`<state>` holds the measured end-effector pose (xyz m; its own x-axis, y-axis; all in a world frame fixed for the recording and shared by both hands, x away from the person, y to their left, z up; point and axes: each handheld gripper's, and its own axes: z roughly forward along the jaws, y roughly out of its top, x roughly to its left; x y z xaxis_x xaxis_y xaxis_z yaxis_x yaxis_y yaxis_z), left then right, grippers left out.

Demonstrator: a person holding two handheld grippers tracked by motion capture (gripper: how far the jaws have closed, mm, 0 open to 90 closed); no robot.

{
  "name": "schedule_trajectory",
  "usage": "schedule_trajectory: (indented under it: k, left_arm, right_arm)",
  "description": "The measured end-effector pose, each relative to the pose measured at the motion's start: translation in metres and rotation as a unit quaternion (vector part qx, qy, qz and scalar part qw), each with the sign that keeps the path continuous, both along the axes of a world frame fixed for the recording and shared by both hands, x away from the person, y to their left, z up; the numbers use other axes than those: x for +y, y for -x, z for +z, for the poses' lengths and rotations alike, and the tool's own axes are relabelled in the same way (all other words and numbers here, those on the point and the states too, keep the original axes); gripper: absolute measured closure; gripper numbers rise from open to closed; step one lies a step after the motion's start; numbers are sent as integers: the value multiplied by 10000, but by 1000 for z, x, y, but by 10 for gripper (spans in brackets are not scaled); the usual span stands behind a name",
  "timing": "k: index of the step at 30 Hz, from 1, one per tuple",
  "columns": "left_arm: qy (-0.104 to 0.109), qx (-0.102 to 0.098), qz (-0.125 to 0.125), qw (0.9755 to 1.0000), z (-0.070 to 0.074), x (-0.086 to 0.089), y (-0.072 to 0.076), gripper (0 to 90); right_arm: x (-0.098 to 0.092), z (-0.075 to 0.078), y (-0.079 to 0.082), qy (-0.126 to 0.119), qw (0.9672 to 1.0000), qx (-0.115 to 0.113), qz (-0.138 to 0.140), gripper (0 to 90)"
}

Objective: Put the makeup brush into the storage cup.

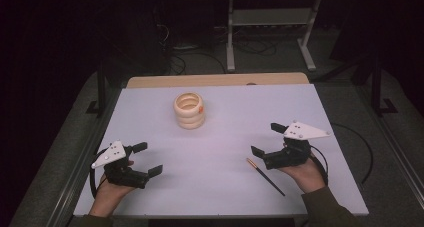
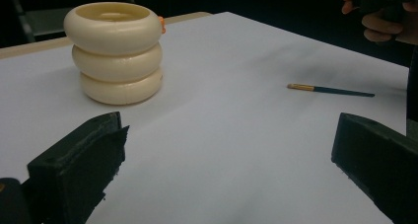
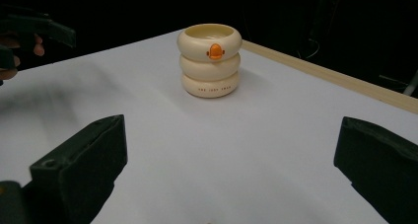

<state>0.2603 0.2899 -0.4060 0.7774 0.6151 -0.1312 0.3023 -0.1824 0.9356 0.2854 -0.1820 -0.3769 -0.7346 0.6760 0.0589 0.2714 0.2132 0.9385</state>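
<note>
A cream holder shaped like three stacked rings stands upright on the white table, toward the back and left of centre. It carries a small orange mark on its top ring. The same cream holder sits ahead of the left jaws. A dark thin brush with a gold ferrule lies flat near the front right; the brush is also in the left gripper view. My left gripper is open at the front left, empty. My right gripper is open just right of the brush, empty.
A wooden strip runs along the table's far edge. Beyond it stand a metal stand and cables on a dark floor. A wide stretch of white surface lies between the two grippers and the holder.
</note>
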Motion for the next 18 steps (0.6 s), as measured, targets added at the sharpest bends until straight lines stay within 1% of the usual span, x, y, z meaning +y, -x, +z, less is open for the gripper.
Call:
schedule_trajectory:
  k: [6, 7, 10, 18]
  left_arm:
    - [9, 2, 2, 10000, 0, 0, 0, 0]
    - [11, 5, 3, 10000, 0, 0, 0, 0]
    - [-7, 10, 2, 10000, 0, 0, 0, 0]
    - [-6, 10, 6, 10000, 0, 0, 0, 0]
  right_arm:
    - [5, 1, -3, 44, 10000, 24, 56, 0]
    - [6, 1, -3, 39, 10000, 56, 65, 0]
    - [9, 1, -4, 100, 9999, 70, 94, 0]
    - [15, 0, -9, 316, 9992, 232, 93, 0]
